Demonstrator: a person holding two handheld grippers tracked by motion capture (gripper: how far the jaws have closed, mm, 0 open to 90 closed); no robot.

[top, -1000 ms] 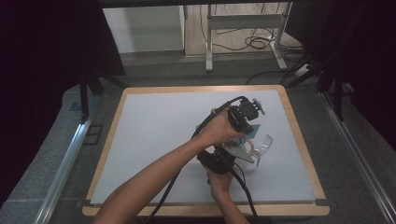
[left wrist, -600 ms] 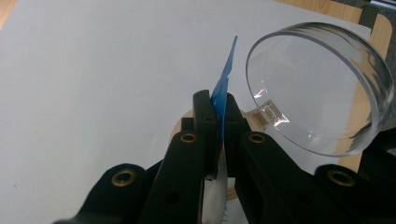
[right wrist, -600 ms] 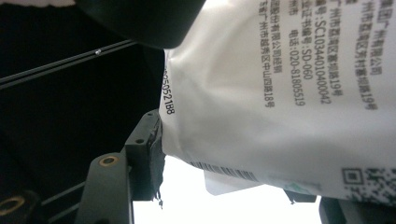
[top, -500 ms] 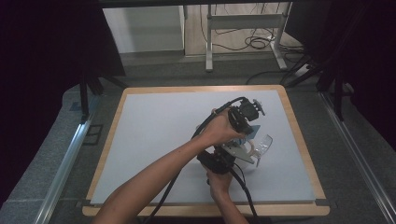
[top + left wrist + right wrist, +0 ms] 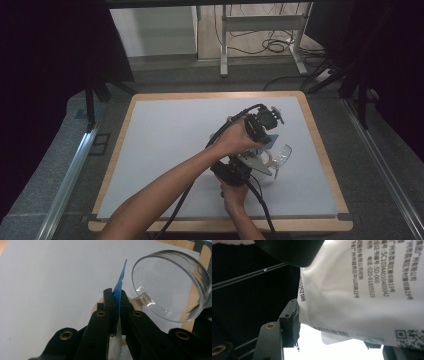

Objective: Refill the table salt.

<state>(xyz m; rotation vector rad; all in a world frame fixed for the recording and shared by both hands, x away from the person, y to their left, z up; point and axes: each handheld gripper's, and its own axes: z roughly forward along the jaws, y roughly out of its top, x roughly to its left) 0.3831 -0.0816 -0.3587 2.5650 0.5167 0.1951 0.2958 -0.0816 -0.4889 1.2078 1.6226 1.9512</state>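
A white packet (image 5: pixel 367 290) with black print and a blue top edge (image 5: pixel 119 285) is held upright between both grippers over the white table (image 5: pixel 165 150). My left gripper (image 5: pixel 117 296) is shut on that blue edge from above. In the high view the left gripper (image 5: pixel 266 141) reaches across from the left arm. My right gripper (image 5: pixel 342 340) is shut on the packet's white body, its left pad (image 5: pixel 293 322) pressed against the side. The right gripper (image 5: pixel 247 165) comes in from below the packet (image 5: pixel 253 159). A clear round dish (image 5: pixel 170 285) stands just right of the packet.
The clear dish (image 5: pixel 281 156) sits on the right part of the table, close to its wooden rim (image 5: pixel 320 150). Black cables trail from both grippers toward the front edge. Grey floor, metal rails and a table frame lie beyond the table.
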